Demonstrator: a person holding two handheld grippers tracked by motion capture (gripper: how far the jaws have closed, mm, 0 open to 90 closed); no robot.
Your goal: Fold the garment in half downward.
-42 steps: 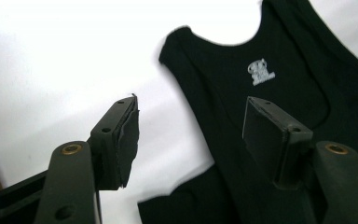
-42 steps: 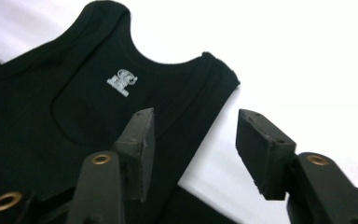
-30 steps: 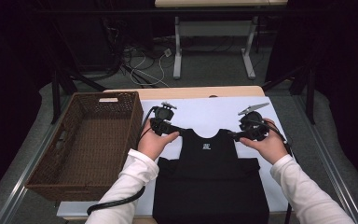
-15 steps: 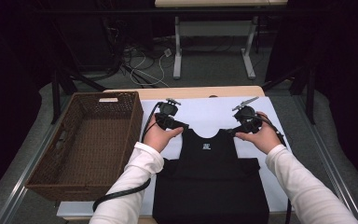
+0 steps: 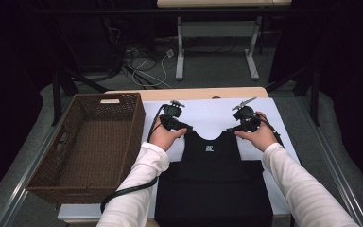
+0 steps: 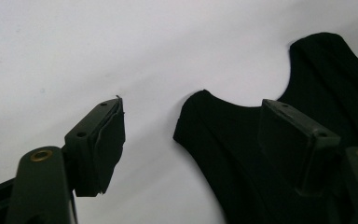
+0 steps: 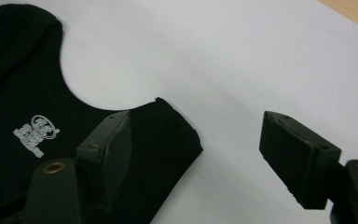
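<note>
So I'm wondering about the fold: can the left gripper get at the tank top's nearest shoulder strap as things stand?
Probably yes. The left gripper is open, its jaws having just been opening, with the shoulder strap of the black tank top lying flat between them on the white sheet, nothing in the way.

My left gripper (image 6: pixel 191 135) jaws gape, having just opened; black top's strap (image 6: pixel 214 126) lies between, toward three o'clock.
</note>
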